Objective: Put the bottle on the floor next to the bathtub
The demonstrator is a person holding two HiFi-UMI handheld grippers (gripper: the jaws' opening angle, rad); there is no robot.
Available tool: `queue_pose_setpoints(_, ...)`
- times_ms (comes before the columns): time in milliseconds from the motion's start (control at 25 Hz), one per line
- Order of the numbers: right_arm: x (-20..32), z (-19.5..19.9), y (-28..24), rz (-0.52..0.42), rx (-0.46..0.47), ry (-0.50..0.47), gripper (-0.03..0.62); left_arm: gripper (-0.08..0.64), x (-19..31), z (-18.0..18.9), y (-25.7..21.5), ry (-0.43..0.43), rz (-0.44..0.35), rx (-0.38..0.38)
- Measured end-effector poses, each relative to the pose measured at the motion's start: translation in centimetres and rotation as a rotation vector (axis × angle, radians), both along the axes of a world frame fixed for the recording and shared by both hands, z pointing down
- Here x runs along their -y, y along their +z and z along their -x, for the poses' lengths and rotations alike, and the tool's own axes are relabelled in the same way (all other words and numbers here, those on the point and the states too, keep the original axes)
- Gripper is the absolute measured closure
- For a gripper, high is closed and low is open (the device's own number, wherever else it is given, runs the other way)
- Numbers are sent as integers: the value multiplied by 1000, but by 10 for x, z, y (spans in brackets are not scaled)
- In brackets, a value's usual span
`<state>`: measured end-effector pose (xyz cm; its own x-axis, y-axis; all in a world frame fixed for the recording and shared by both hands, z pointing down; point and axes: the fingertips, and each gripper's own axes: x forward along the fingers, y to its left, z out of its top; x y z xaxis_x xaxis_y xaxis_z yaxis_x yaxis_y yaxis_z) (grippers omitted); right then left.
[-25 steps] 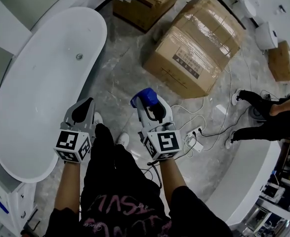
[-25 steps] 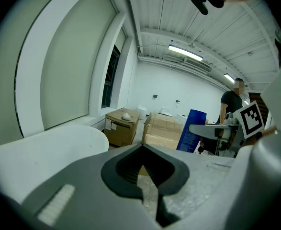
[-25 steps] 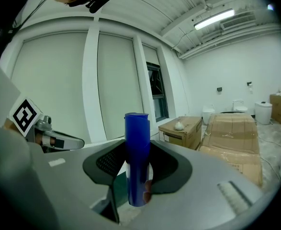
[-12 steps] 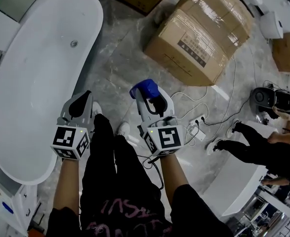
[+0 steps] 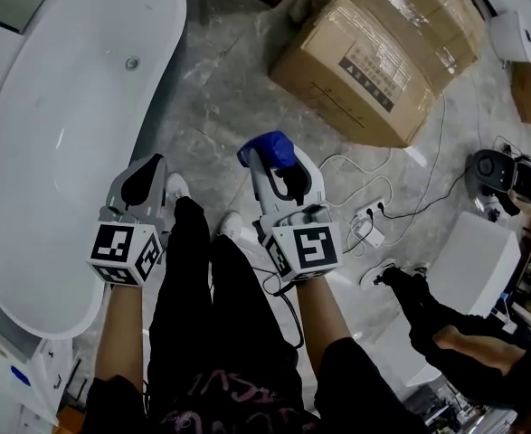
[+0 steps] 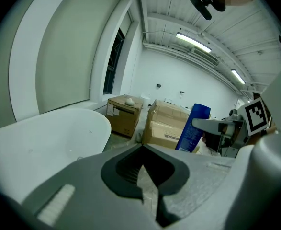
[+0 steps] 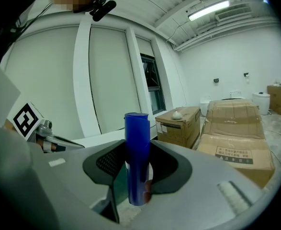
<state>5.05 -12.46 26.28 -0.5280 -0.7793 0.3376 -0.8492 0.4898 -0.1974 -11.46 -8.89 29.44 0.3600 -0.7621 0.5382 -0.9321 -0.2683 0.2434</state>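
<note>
Your right tool (image 5: 279,172) pinches the blue bottle (image 5: 267,148) upright between its jaws. You hold it off the floor (image 5: 220,107), with the bathtub (image 5: 57,152) to its left and a taped box (image 5: 383,43) ahead. Your left tool (image 5: 144,183) hangs near the bathtub's edge with its jaws pressed together on nothing, and from its own view the bottle shows at the right, in front of the box.

A bathtub (image 5: 57,152) lies at the left, a cardboard box (image 5: 383,52) ahead on the floor (image 5: 220,89). Between them, a bottle (image 5: 267,149) stands upright in the right tongs (image 5: 272,159). A power strip (image 5: 371,231) lies on the floor, right.
</note>
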Motion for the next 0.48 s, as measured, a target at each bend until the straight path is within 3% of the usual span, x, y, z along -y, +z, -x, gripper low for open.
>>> queue_pose_setpoints(480,22,-6,79,33,9,-7,410,560,32,5,95,-17,52,25)
